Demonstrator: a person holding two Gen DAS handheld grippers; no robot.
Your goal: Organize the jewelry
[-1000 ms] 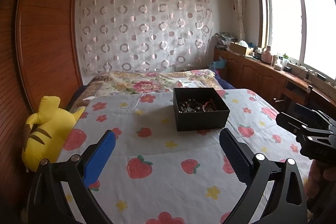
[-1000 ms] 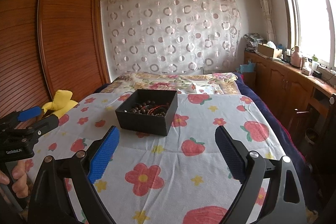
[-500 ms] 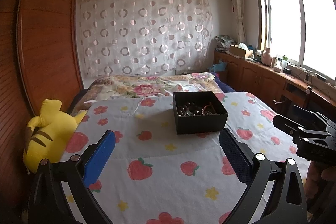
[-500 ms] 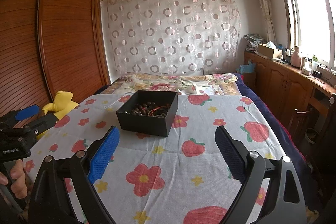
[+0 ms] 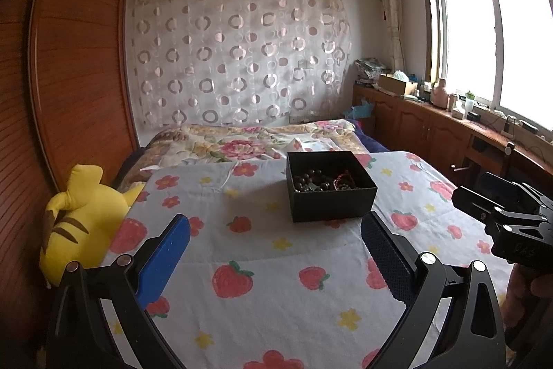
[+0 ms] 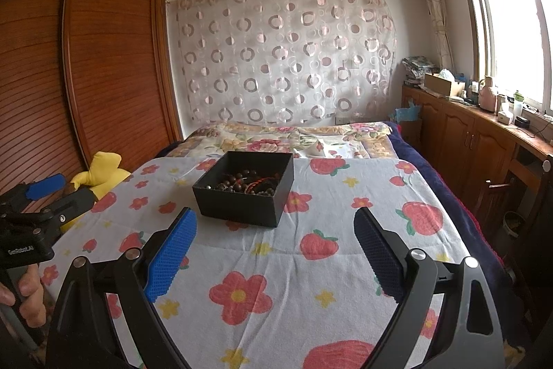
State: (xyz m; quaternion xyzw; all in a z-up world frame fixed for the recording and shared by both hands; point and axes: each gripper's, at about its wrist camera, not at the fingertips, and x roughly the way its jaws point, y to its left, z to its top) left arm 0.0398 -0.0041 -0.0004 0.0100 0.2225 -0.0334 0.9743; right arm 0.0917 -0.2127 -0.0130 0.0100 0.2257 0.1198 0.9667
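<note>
Hovering both grippers, left gripper (image 5: pixel 274 239) and right gripper (image 6: pixel 274 236), with jaws spread and empty, you face the black box (image 6: pixel 245 191) at twelve o'clock on the bed (image 6: pixel 345 265), beaded jewelry (image 6: pixel 247 182) heaped inside, whether sorted or awaiting sorting unclear.

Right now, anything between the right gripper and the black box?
Nothing: only bare strawberry-print bedspread lies between the right gripper and black box, in the right wrist view.

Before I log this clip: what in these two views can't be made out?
- Black box: both views, near wall hides part of floor; beads too small to tell pieces apart.
- Yellow plush toy: right view, left tongs cover it.
- Right tongs: left view, frame edge cuts them.
</note>
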